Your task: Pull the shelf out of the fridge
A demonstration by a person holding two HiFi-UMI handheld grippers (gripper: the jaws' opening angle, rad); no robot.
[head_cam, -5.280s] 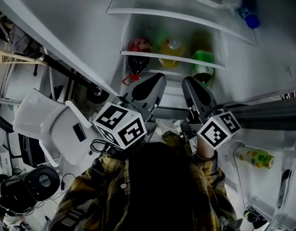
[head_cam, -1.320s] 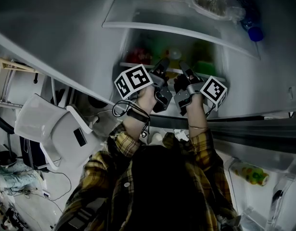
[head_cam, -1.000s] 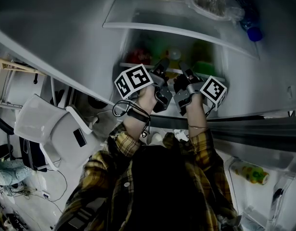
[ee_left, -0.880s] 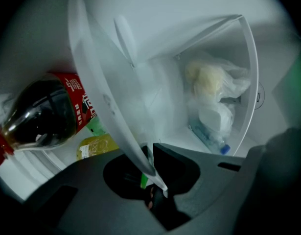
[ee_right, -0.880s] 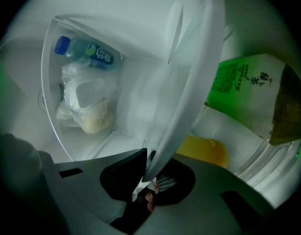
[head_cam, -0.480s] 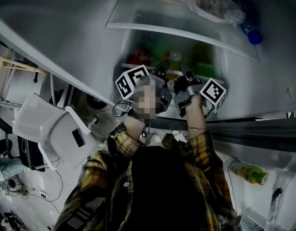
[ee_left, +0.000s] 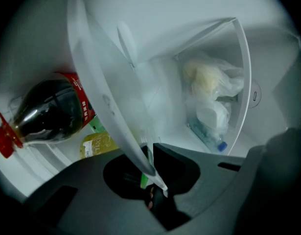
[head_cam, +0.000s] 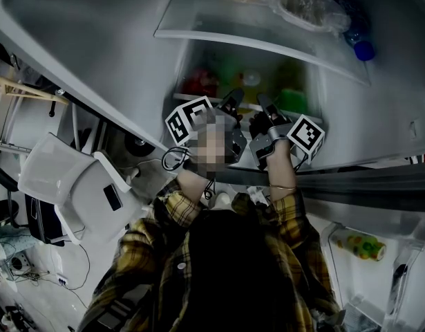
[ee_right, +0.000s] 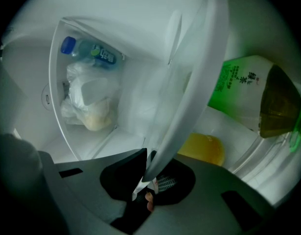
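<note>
- Shelf (ee_left: 106, 102) edge was pinched by my left hand-held gripper (ee_left: 151, 153) and my right hand-held gripper (ee_right: 146, 164), both squeezed tight on it.
- I thought I should pull both sides evenly, slow and straight, so the cola bottle (ee_left: 47, 114) beside it would not roll.
- It looked thin, whitish and see-through, and sat inside the fridge (ee_left: 165, 23).

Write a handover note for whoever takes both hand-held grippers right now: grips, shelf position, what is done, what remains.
Left hand-held gripper: shut on the shelf's front edge.
Right hand-held gripper: shut on the same edge, beside the left one.
Shelf: in the fridge, with a cola bottle and a green bottle lying at its level.
Done: reach and grip.
Left: pull the shelf out, probably best evenly with both.
</note>
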